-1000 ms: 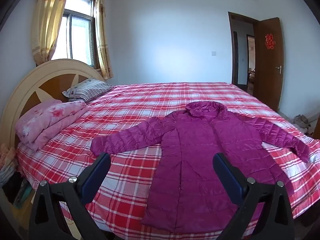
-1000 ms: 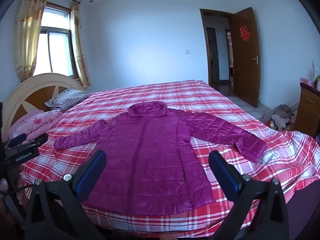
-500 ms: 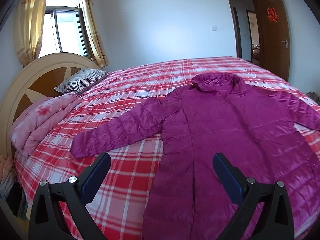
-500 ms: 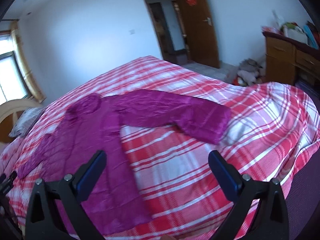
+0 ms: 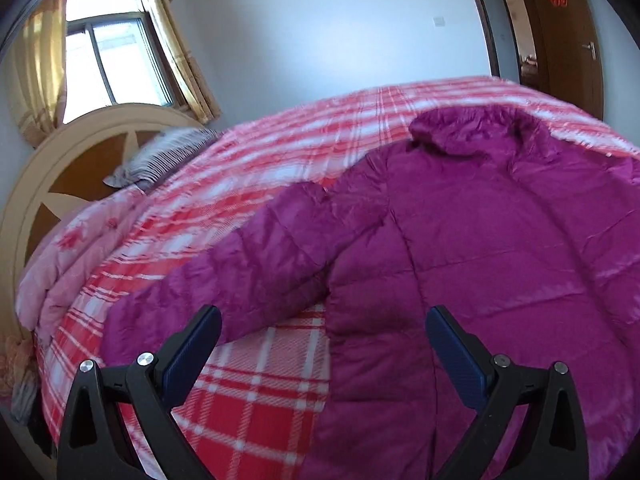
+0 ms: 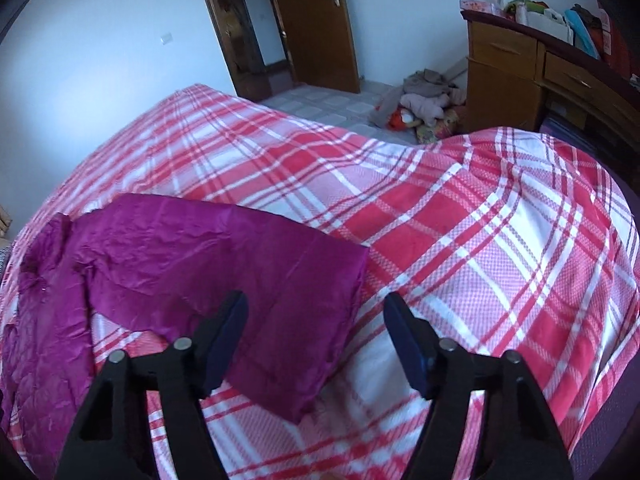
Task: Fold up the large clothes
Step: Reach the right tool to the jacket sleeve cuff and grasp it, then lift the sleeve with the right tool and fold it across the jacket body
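A long magenta quilted coat [image 5: 500, 240] lies spread flat on a bed with a red and white plaid cover [image 5: 256, 400]. In the left wrist view my left gripper [image 5: 322, 320] hovers open above the coat's armpit, where one sleeve [image 5: 256, 264] runs out to the left. Nothing sits between its fingers. The right wrist view shows the other sleeve [image 6: 224, 256], with its cuff end under my right gripper [image 6: 314, 306]. That gripper's jaws are closing, still apart, and the pads do not touch the fabric.
A rounded wooden headboard [image 5: 80, 152], a striped pillow [image 5: 168, 156] and a folded pink quilt [image 5: 80, 248] are at the bed's left. A wooden desk [image 6: 540, 76], a clothes pile on the floor [image 6: 420, 104] and an open door [image 6: 316, 20] lie beyond the bed's right side.
Both grippers have dropped and moved in close over the bed. The left now looks at the left sleeve and armpit, the right has swung to the right cuff, and its jaws have narrowed.
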Demonstrator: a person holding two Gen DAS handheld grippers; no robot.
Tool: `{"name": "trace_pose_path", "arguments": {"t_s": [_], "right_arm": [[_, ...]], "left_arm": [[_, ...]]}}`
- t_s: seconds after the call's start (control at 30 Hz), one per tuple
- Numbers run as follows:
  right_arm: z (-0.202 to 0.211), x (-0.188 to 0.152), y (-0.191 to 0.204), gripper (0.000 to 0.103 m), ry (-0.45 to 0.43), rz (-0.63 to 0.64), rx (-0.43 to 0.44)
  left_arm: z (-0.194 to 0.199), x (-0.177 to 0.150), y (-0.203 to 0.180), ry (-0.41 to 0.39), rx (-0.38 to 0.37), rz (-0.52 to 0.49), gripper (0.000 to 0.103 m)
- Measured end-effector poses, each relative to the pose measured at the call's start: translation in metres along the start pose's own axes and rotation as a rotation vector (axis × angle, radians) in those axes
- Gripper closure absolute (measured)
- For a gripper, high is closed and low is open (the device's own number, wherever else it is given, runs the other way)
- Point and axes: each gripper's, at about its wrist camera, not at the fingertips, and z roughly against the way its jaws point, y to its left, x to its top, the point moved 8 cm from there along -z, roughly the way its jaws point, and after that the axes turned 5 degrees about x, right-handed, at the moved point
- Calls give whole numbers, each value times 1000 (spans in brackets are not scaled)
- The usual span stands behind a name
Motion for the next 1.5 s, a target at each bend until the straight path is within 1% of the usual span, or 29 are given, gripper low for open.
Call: {"name": "trace_pose_path", "arguments": {"t_s": [0.03, 0.07, 0.1, 0.13, 0.23, 0.27, 0.33, 0.4, 0.53, 0.63, 0.77, 0.9, 1.0, 1.03, 1.1, 1.13, 1.2, 1.27, 1.37, 1.5], "right_arm": [[-7, -4, -1, 36, 31, 20, -25], [-10, -7, 1, 38, 50, 35, -38], [-11, -7, 4, 41, 32, 79, -59], [-14, -9, 8, 51, 48, 98, -55], [-25, -16, 16, 70, 87, 165, -69], [-28, -19, 17, 74, 93, 186, -59], [-28, -15, 19, 87, 93, 187, -45], [-23, -5, 15, 90, 79, 173, -57], [-5, 31, 14, 91, 6, 186, -102], [10, 60, 29, 91, -55, 230, -139], [32, 93, 60, 92, -149, 307, -171], [58, 116, 114, 92, -256, 423, -170], [75, 122, 152, 93, -313, 504, -151], [82, 120, 172, 93, -339, 546, -139], [88, 117, 196, 93, -364, 593, -114], [91, 112, 214, 93, -380, 630, -98], [98, 108, 239, 93, -396, 681, -79], [102, 98, 271, 93, -416, 741, -49], [105, 87, 302, 93, -431, 800, -11], [100, 68, 343, 93, -442, 878, 41]], "left_arm": [[-6, -2, -2, 11, -1, -1, 1], [-12, -4, -4, 20, -2, -3, 1], [-17, -7, -8, 33, -6, -8, 1], [-22, -12, -12, 48, -11, -15, 1], [-32, -19, -19, 68, -23, -34, 1], [-32, -19, -20, 70, -30, -31, 1], [-34, -21, -20, 80, -43, -26, 1], [-35, -21, -19, 85, -60, -12, 1], [-38, -22, -17, 92, -88, 9, 1], [-39, -23, -16, 90, -98, 22, 1], [-37, -23, -17, 78, -91, 24, 1], [-36, -23, -16, 72, -89, 26, 1], [-36, -24, -15, 69, -92, 32, 1], [-36, -24, -15, 69, -93, 34, 1], [-35, -24, -14, 69, -96, 37, 1], [-35, -25, -14, 69, -97, 39, 1], [-35, -25, -14, 69, -98, 40, 1], [-35, -25, -13, 69, -102, 44, 1], [-35, -25, -12, 71, -107, 50, 1], [-35, -26, -12, 71, -112, 56, 1]]}}
